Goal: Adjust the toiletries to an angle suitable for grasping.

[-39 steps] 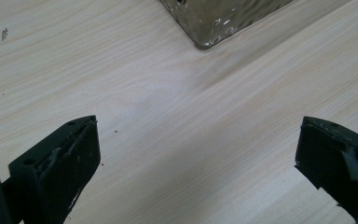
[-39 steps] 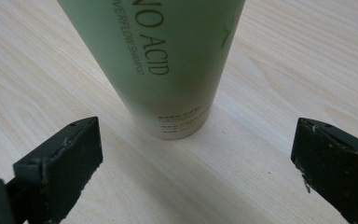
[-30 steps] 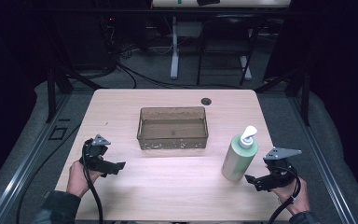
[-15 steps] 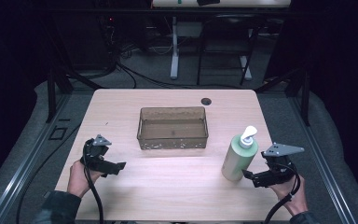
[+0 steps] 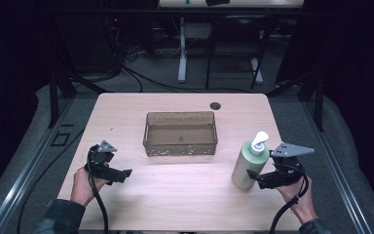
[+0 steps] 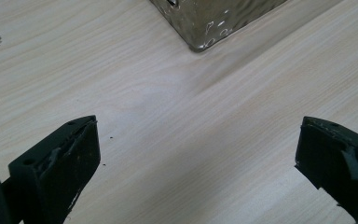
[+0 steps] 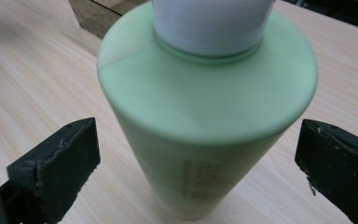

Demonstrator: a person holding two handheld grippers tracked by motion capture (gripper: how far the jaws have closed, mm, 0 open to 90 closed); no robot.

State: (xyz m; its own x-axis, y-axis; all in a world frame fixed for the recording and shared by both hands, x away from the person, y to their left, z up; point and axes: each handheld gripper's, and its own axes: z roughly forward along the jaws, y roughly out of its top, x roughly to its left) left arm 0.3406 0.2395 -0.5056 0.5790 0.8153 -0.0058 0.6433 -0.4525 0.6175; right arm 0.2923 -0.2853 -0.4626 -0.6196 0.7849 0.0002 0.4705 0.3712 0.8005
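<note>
The right tongs (image 5: 253,181) stand wide, jaws on either side of the green bottle (image 5: 246,165) but not yet touching it; the bottle stands upright near the counter's (image 5: 175,204) right front. The step in hand looks like the approach to a grasp: next, ease in a little and close on the body below the shoulder. The left tongs (image 5: 126,174) hover wide and empty at the left front. Farther back, mid-counter, sits the tray (image 5: 180,148).
</note>
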